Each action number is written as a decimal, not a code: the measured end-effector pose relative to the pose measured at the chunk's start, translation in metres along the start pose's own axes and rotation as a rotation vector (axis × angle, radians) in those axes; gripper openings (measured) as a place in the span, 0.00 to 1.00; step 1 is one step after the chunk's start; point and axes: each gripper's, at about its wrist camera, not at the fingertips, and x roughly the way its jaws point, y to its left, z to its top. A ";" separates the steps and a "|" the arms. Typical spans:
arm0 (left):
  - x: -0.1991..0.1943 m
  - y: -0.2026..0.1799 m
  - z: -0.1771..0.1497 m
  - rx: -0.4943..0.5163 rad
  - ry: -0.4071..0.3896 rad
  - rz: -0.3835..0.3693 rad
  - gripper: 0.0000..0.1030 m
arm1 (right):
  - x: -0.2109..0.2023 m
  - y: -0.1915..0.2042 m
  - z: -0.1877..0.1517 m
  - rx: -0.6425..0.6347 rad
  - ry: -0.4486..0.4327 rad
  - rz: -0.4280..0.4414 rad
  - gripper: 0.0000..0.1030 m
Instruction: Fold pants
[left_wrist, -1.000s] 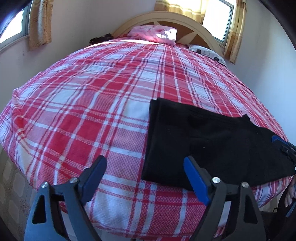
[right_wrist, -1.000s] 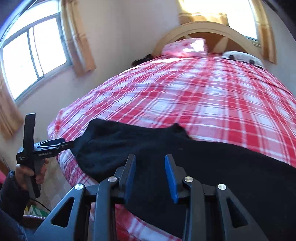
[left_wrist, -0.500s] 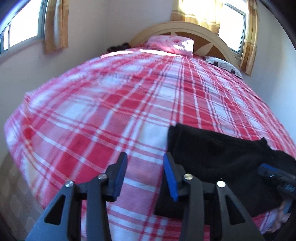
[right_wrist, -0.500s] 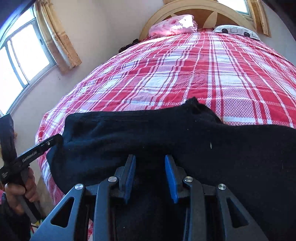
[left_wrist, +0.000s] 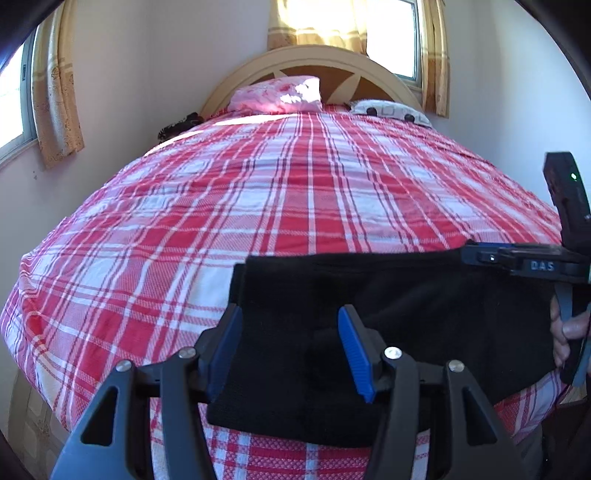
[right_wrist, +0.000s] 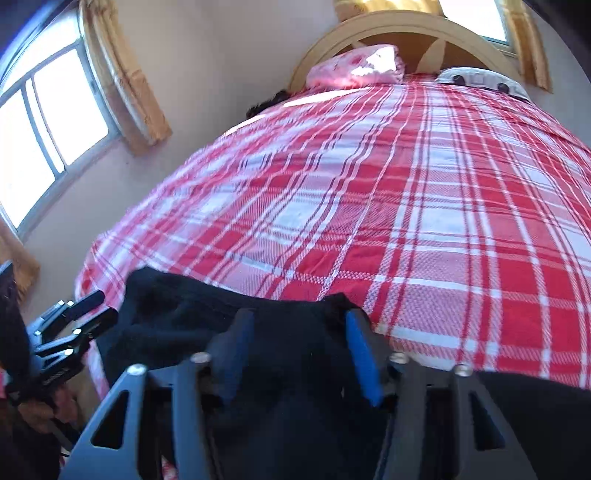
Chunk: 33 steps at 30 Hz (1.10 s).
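Black pants (left_wrist: 388, 314) lie across the near edge of the bed, over the red and white plaid sheet (left_wrist: 280, 206). My left gripper (left_wrist: 291, 350) is open, its blue-padded fingers spread low over the pants' left end. The right gripper also shows at the right edge of the left wrist view (left_wrist: 517, 258). In the right wrist view my right gripper (right_wrist: 299, 354) is open, with the dark pants (right_wrist: 192, 317) between and under its fingers. The left gripper shows at the lower left there (right_wrist: 70, 328).
A pink pillow (left_wrist: 277, 96) and a patterned pillow (left_wrist: 391, 112) lie against the wooden headboard (left_wrist: 314, 62). Curtained windows stand on the left wall (right_wrist: 48, 125) and behind the headboard. The bed's left edge drops to a tiled floor (left_wrist: 26, 424).
Both grippers have opened wider than half a second ago. The left gripper moved right, over the pants' end. The right gripper sank lower onto the pants.
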 end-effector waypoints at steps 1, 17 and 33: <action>0.003 -0.001 -0.002 0.005 0.013 0.004 0.56 | 0.009 0.000 0.001 -0.010 0.031 -0.016 0.39; 0.041 0.011 -0.004 -0.057 0.057 0.167 0.99 | 0.033 -0.048 0.017 0.179 0.005 -0.087 0.02; 0.068 0.007 0.018 -0.022 0.082 0.255 1.00 | -0.009 0.052 -0.083 -0.035 0.061 0.077 0.03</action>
